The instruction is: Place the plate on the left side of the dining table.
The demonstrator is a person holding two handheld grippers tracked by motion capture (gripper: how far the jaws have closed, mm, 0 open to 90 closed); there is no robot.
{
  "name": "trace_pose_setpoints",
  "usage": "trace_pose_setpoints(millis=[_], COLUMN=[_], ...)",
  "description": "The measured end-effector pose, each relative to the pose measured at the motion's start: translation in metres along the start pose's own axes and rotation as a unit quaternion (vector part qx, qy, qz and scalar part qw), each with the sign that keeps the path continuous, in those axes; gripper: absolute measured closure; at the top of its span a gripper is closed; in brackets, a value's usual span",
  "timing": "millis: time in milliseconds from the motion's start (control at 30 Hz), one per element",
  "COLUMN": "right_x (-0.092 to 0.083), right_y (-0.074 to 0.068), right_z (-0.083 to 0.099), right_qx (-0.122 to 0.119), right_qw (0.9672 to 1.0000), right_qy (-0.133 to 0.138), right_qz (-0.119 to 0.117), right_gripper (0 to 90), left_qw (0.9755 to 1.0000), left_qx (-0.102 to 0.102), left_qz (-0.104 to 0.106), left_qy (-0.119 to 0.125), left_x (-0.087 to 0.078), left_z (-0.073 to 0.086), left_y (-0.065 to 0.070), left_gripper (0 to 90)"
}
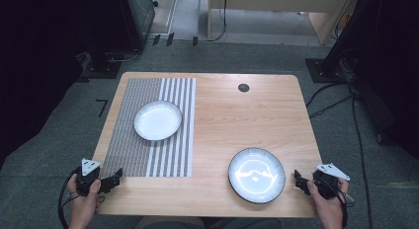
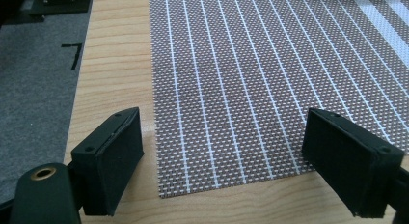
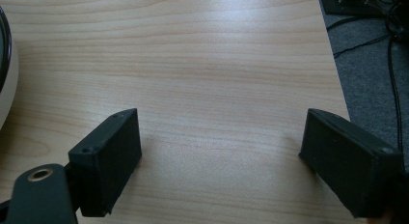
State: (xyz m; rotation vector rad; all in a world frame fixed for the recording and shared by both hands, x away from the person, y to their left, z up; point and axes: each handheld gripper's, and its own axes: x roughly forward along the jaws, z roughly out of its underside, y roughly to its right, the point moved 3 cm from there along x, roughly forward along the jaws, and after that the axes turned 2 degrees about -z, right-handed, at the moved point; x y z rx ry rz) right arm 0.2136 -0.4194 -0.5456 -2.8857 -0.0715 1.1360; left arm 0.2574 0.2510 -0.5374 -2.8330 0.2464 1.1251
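Observation:
Two plates rest on the wooden table point(image 1: 237, 120). A white plate point(image 1: 158, 120) sits on the striped grey placemat point(image 1: 148, 130) at the left. A dark-rimmed plate point(image 1: 256, 174) lies on bare wood at the front right; its edge point(image 3: 6, 64) shows at the left of the right gripper view. My left gripper point(image 1: 114, 177) hovers open at the front left corner, over the placemat's near edge point(image 2: 226, 137), with nothing between its jaws. My right gripper point(image 1: 299, 180) is open just right of the dark-rimmed plate, its jaws empty over bare wood point(image 3: 222, 137).
A small black round grommet point(image 1: 243, 88) is set in the table's far side. Grey carpet point(image 1: 346, 155) surrounds the table, with cables point(image 1: 360, 140) on the right. A wooden cabinet point(image 1: 276, 12) stands at the back.

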Motion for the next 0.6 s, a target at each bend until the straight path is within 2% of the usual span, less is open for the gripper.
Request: trace_pose_setpoints(millis=[600], right_x=[0.0006], right_y=[-0.0007], right_z=[-0.0003], right_qx=[0.003], right_qw=[1.0], right_qy=[0.001], right_qz=[0.004], right_gripper=[13.5], left_qw=[1.0], left_qx=[-0.002], left_qz=[-0.001], left_qy=[0.006], left_x=[0.0006], left_z=[0.0007], left_y=[0.0001], left_gripper=[13.6])
